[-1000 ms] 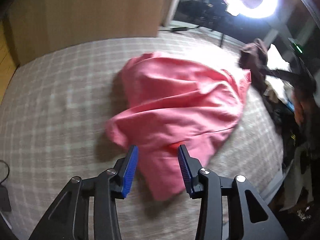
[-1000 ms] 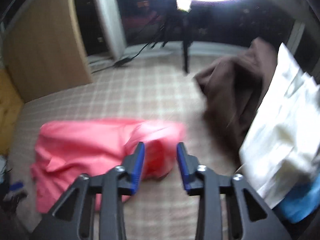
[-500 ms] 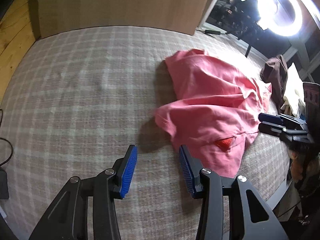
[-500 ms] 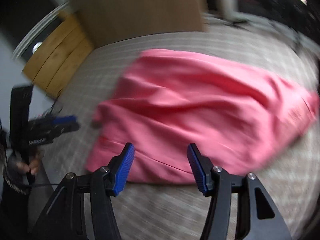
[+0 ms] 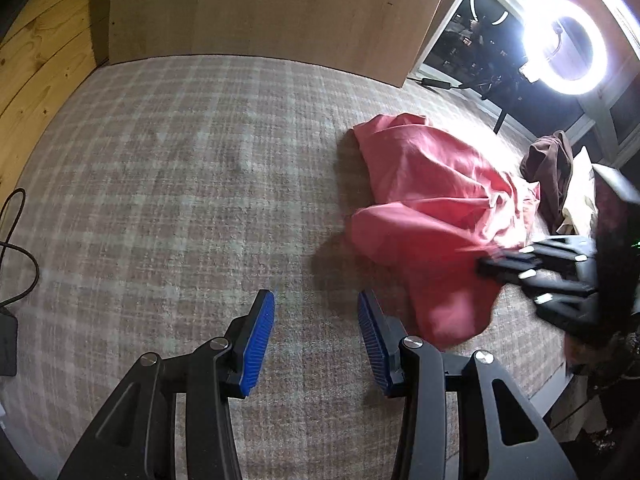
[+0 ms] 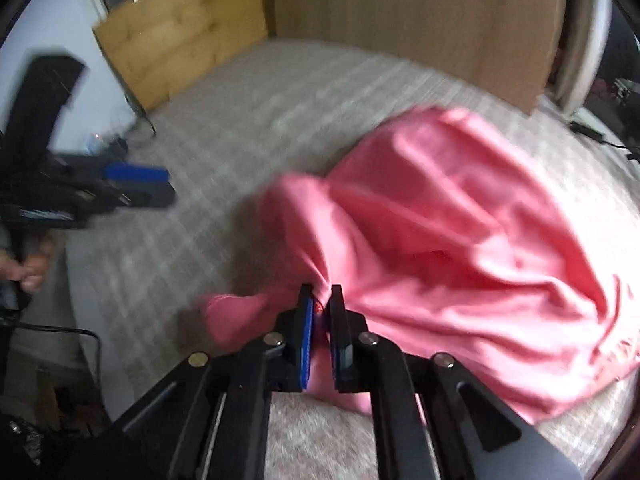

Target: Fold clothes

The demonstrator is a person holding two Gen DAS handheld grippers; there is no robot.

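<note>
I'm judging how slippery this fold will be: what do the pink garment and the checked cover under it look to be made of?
Pink garment: thin woven cloth, slight sheen, soft creases; possibly cotton or a blend. Checked cover: matte, nubby textile, faint plaid weave; looks grippier.

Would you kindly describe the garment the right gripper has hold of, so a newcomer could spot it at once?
Start from the plaid-covered bed in front of the wooden panel. Near the bed's edge lies a crumpled pink garment, pinched in the shut right gripper. It is the only bright pink piece; the neighbouring brown garment beyond it is dark.
</note>
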